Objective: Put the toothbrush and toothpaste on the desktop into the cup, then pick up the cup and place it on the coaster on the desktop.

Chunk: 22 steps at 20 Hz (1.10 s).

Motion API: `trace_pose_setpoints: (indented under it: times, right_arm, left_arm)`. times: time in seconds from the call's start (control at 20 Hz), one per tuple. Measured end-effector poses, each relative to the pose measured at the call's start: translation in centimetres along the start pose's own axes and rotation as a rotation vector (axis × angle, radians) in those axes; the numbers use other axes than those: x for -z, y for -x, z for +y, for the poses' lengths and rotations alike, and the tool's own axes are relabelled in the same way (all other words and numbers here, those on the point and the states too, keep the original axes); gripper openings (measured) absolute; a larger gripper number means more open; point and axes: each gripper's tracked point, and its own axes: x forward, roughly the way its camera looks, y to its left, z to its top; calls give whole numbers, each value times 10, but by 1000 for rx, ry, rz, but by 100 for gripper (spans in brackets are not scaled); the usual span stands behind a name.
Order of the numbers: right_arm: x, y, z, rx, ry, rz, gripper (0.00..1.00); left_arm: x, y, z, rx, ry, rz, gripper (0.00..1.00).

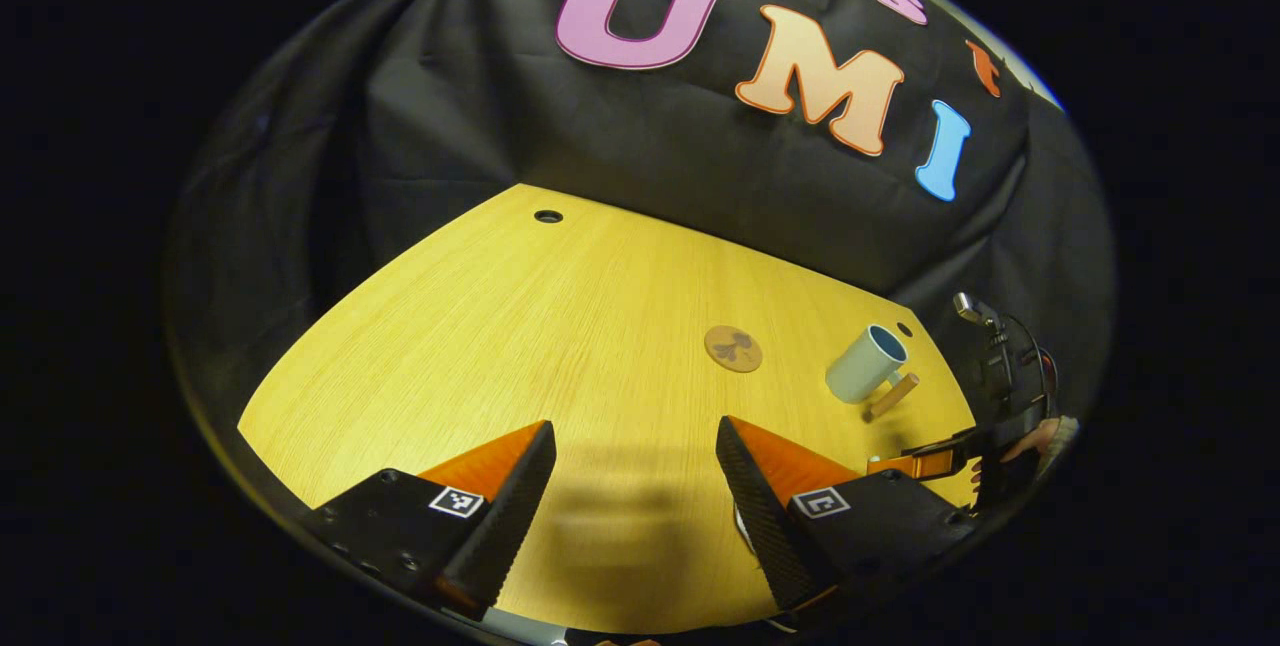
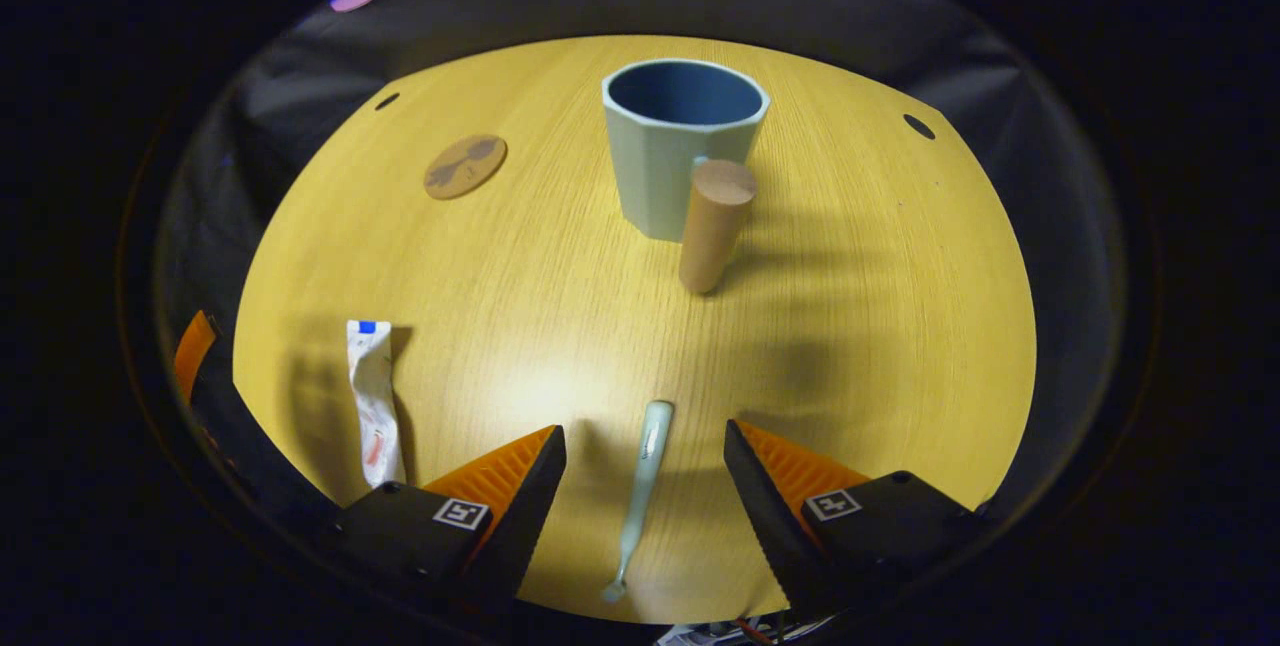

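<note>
Nothing is done yet: the cup [image 2: 684, 141] stands empty on the worktop [image 2: 880, 326], well apart from the coaster [image 2: 465, 166]; the toothbrush [image 2: 643, 471] lies between the spread fingers of the right claw [image 2: 645, 476]; the toothpaste [image 2: 373, 401] lies flat nearby; the left claw [image 1: 635, 471] is spread, holding nothing; all 3 steps remain.

We see the tabletop [image 2: 850, 326] in warm yellow with fine, pale wood grain running across it. The cup [image 2: 680, 151] is pale grey-green outside and slate blue inside, and its handle [image 2: 712, 224] is plain tan, like light wood. The coaster [image 2: 465, 166] is brown with a darker leaf-like figure on it. The toothpaste [image 2: 374, 401] is white, with a blue band at one end and small red marks along it. The toothbrush [image 2: 642, 481] is a pale mint green all over.
</note>
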Motion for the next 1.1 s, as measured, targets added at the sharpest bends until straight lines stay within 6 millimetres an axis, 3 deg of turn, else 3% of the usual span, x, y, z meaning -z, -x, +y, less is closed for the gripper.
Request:
trace_pose_setpoints:
  times: [0.1,0.2,0.4,0.6,0.65,0.7,0.75,0.8,0.9,1.1]
  right_arm:
    - [6,-6,-1,7,4,40,94]
    - [6,-10,-1,8,6,59,84]
    - [5,-13,-1,6,-1,86,87]
    - [7,-13,-3,17,-38,130,59]
    - [6,-13,-2,18,-44,134,57]
    - [6,-13,-3,17,-44,133,43]
    - [5,-13,-3,15,-46,131,37]
    - [6,-13,-3,16,-48,129,26]
    - [7,-12,-3,16,-50,132,17]
    - [6,-12,-3,4,-29,134,12]
  left_arm:
    - [4,0,4,-7,-1,9,96]
    - [4,-1,9,-18,-12,13,95]
    - [4,-3,13,-21,-38,24,95]
    - [6,-8,9,-9,-58,39,95]
    - [5,-9,7,-6,-61,44,96]
    - [6,-10,4,0,-62,47,95]
    - [7,-10,0,10,-62,52,95]
    - [9,-11,-4,23,-63,60,95]
    - [15,-14,-13,47,-73,80,95]
    - [35,-17,-35,109,-101,160,95]
